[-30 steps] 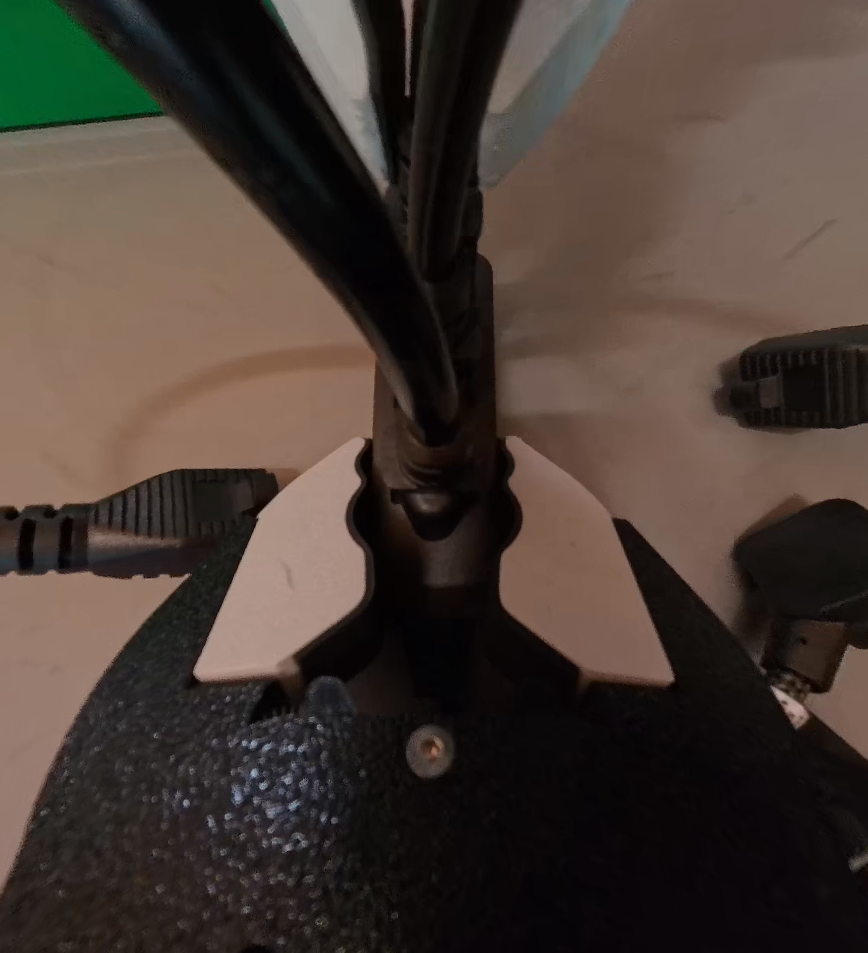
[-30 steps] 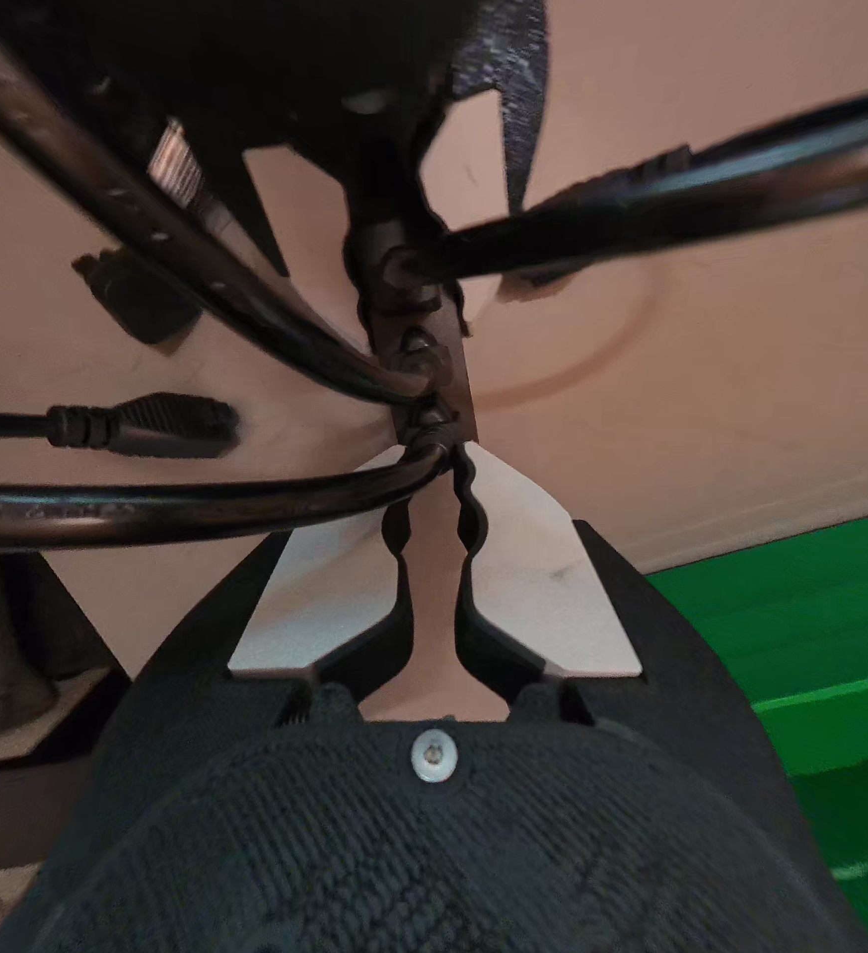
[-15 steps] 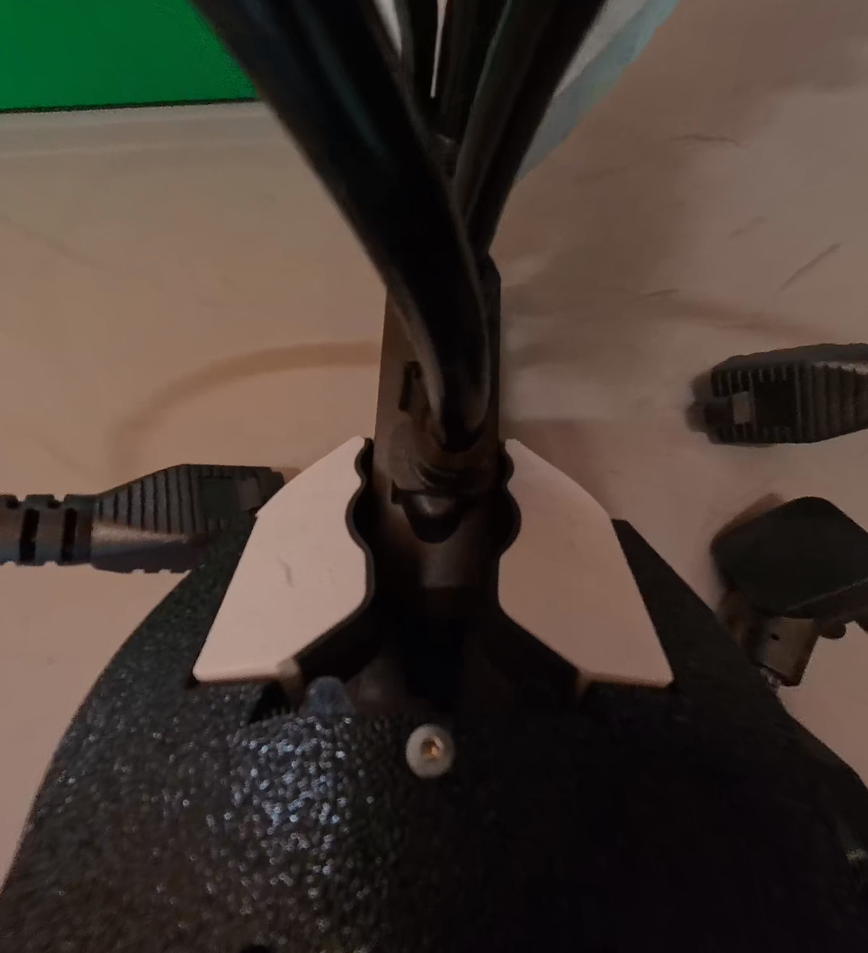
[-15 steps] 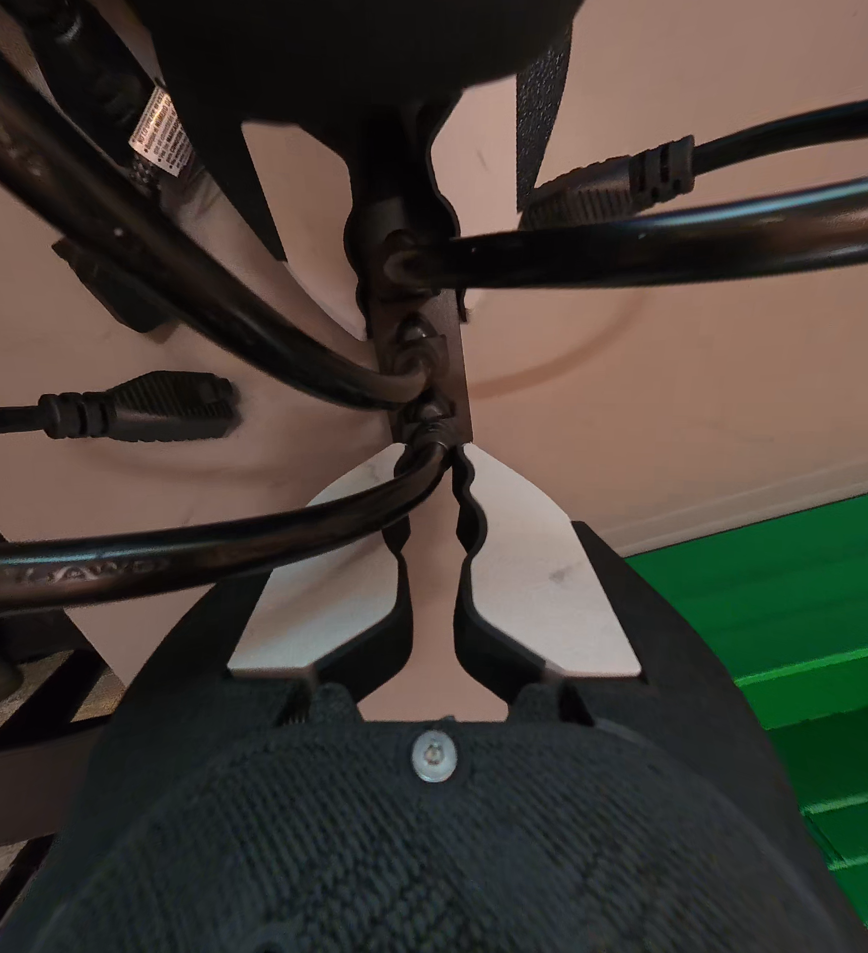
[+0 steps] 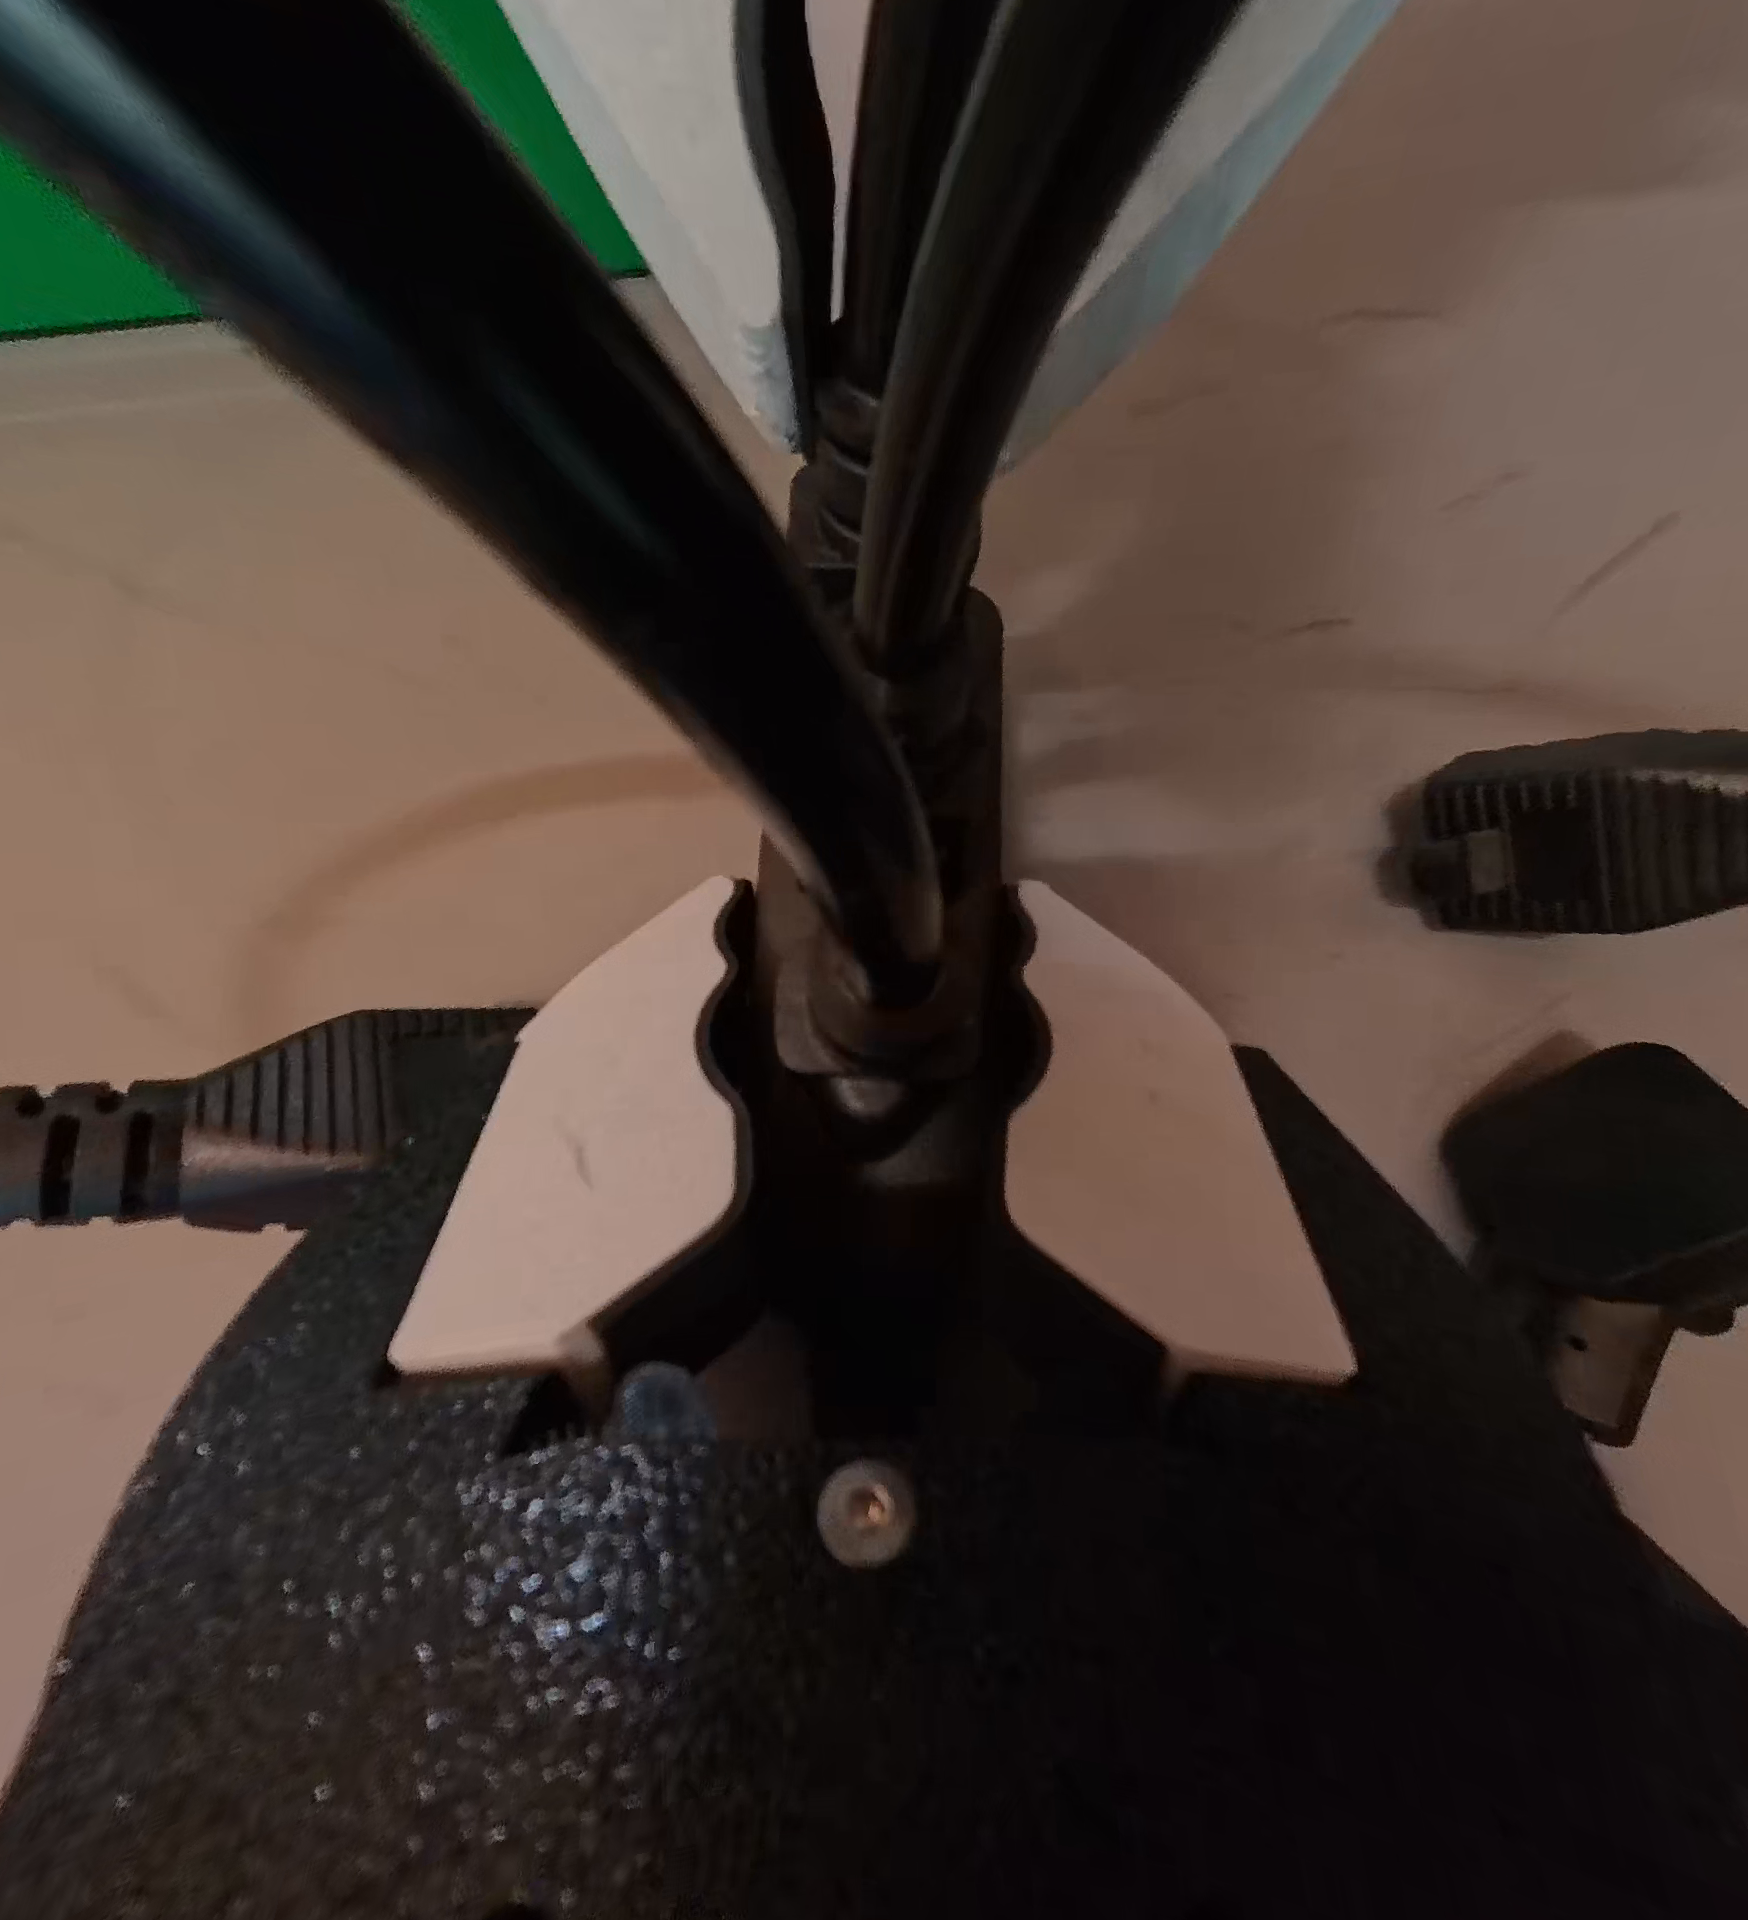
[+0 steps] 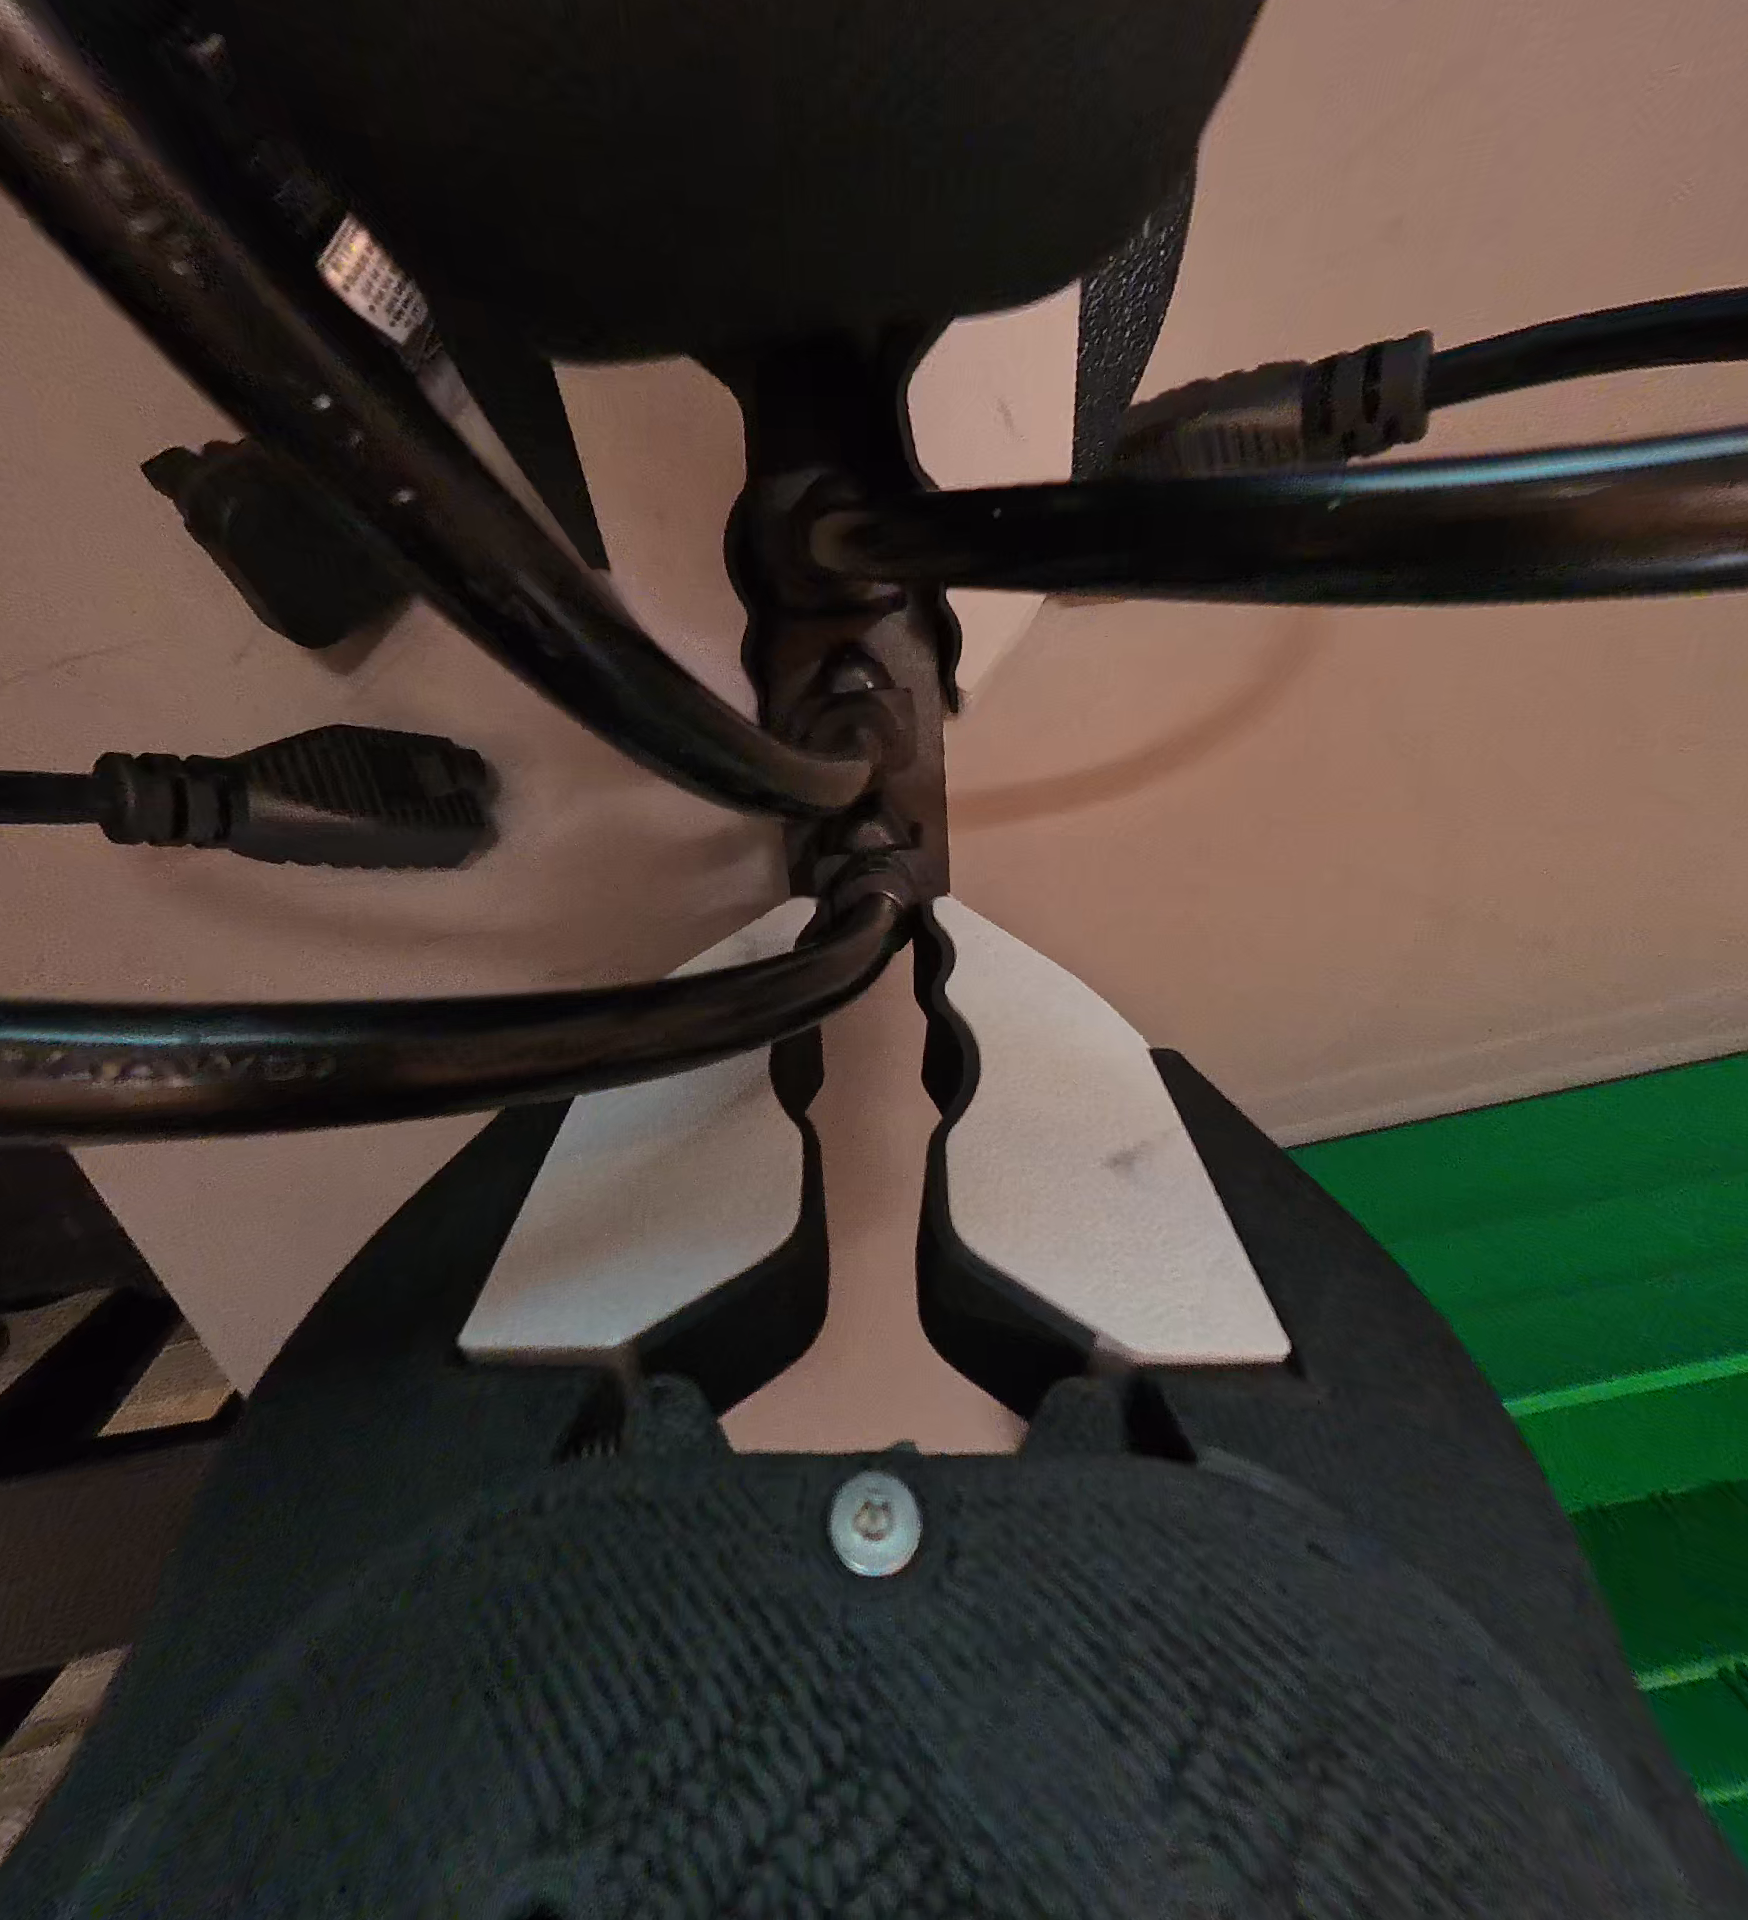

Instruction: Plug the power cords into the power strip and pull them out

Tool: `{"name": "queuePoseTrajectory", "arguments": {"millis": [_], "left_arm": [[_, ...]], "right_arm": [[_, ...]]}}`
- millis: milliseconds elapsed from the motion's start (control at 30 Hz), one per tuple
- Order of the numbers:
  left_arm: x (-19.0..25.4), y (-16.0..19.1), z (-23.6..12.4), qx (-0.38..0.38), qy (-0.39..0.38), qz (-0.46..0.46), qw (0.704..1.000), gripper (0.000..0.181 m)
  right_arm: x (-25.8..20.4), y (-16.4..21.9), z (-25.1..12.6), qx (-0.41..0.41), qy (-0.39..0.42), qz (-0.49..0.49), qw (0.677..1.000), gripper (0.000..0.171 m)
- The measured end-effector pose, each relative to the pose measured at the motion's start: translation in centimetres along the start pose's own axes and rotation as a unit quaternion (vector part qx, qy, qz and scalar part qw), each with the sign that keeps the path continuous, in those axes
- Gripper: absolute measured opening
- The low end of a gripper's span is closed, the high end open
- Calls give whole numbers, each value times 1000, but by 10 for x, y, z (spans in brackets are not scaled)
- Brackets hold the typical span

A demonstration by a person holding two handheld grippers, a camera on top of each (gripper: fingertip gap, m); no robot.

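A narrow black power strip (image 5: 963, 748) is seen end-on, lifted above the pinkish table, with three thick black power cords (image 5: 537, 499) plugged into it. My left gripper (image 5: 875, 935) is shut on the near end of the strip. In the right wrist view the strip (image 6: 917, 790) hangs between both grippers, and cords (image 6: 1369, 520) bend off left and right. My right gripper (image 6: 901, 920) is closed at its tips on the plug of the nearest cord (image 6: 434, 1049). Its pale fingers (image 5: 1192, 239) show at the top of the left wrist view.
Loose black plugs lie on the table (image 5: 174, 675): one at the left (image 5: 226, 1122), a ribbed one at the right (image 5: 1618, 831) and a blocky one below it (image 5: 1628, 1195). A green surface (image 6: 1576, 1299) lies beyond the table edge. A dark frame (image 6: 39, 1403) is at lower left. Some 7 cm of space lies between my two pairs of fingers.
Both grippers keep their hold. The cords have swung across the left wrist view, and the left gripper looms larger at the top of the right wrist view.
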State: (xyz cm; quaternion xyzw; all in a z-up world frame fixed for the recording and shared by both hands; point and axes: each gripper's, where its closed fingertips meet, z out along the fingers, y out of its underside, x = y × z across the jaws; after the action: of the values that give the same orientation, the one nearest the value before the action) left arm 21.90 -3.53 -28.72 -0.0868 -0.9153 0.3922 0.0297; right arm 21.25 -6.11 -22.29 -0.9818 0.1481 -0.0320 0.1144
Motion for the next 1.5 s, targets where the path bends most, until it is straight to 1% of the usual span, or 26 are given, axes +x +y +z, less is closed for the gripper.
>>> {"name": "queuePoseTrajectory", "arguments": {"millis": [67,100,167,267,400,567,733,867,933,1067,1133,1167,1300,1400,1500], "left_arm": [[0,0,0,0,1,1,1000,45],[0,0,0,1,1,2,1000,45],[1,0,0,1,1,3,1000,45],[0,0,0,-1,2,-2,1000,45],[1,0,1,1,1,4,1000,45],[0,-3,3,4,-4,-1,1000,46],[2,-7,2,18,2,-1,1000,46],[3,-7,3,14,4,-7,1000,45],[5,-4,4,-2,10,-6,1000,44],[11,3,-3,-44,23,-2,999,44],[9,4,-5,-60,9,1,998,49],[10,6,-7,-72,9,5,997,47],[10,8,-25,-117,-8,13,993,42],[11,24,-39,-173,-15,0,985,40],[11,29,-36,-207,9,1,978,42]], "right_arm": [[-2,0,-1,-6,-16,2,1000,17],[-1,1,-1,-11,-14,2,1000,14],[-1,1,-1,-24,-8,-6,1000,14],[1,2,-1,-14,-21,39,999,14],[-1,3,-2,-25,-19,29,999,14],[1,5,-4,1,-32,55,998,14],[-1,1,-10,-6,-24,44,999,14],[-2,3,-9,-20,-24,41,999,14],[-5,5,-6,-29,-25,37,999,14],[-12,-2,-3,-10,-27,37,999,14],[-12,-2,-1,-10,-21,30,999,14],[-12,-5,-1,-3,-22,32,999,14],[-14,-13,1,15,-19,32,999,14],[-14,-17,2,27,-17,31,999,14],[-13,-19,3,25,-16,27,999,14]]}}
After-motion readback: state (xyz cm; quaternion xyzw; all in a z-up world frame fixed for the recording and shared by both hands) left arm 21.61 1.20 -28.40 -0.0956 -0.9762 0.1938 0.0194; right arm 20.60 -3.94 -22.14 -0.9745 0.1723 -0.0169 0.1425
